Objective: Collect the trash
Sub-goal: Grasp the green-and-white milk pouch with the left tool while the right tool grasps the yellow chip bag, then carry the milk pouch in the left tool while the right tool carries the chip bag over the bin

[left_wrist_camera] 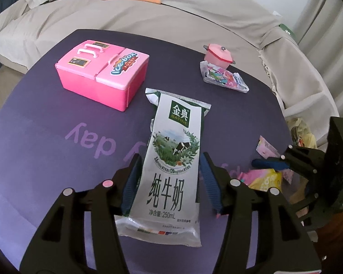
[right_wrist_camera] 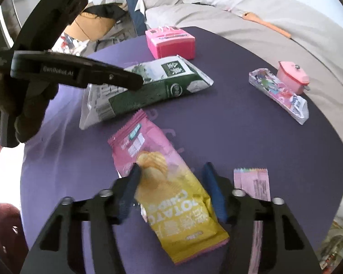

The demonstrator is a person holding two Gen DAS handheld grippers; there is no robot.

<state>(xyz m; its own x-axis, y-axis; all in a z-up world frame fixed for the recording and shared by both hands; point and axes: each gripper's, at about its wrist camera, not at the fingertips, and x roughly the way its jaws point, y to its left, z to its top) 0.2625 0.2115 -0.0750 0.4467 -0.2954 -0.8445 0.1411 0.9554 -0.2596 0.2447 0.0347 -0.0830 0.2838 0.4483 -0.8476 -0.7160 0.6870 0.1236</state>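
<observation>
A white and green milk pouch [left_wrist_camera: 171, 194] lies flat on the purple table mat [left_wrist_camera: 45, 159]. My left gripper [left_wrist_camera: 170, 155] straddles it, open, with a blue pad close to each long edge; I see no squeeze. In the right wrist view that gripper [right_wrist_camera: 135, 80] hangs over the pouch [right_wrist_camera: 162, 84]. A pink and yellow potato chip bag [right_wrist_camera: 171, 194] lies nearer on the mat. My right gripper [right_wrist_camera: 171, 166] stands open around it: the left pad overlaps the bag, the right pad is just clear of its edge. The left wrist view shows this gripper [left_wrist_camera: 263, 162] over the bag [left_wrist_camera: 263, 178].
A pink wrapper [right_wrist_camera: 251, 182] lies right of the chip bag. A clear printed wrapper [right_wrist_camera: 279, 93] and a pink toy pot [right_wrist_camera: 291, 76] sit at the far right, a pink ice-box toy [right_wrist_camera: 171, 43] at the back. A wooden spoon [right_wrist_camera: 267, 25] rests on grey bedding behind. A gloved hand [right_wrist_camera: 29, 105] holds the left gripper.
</observation>
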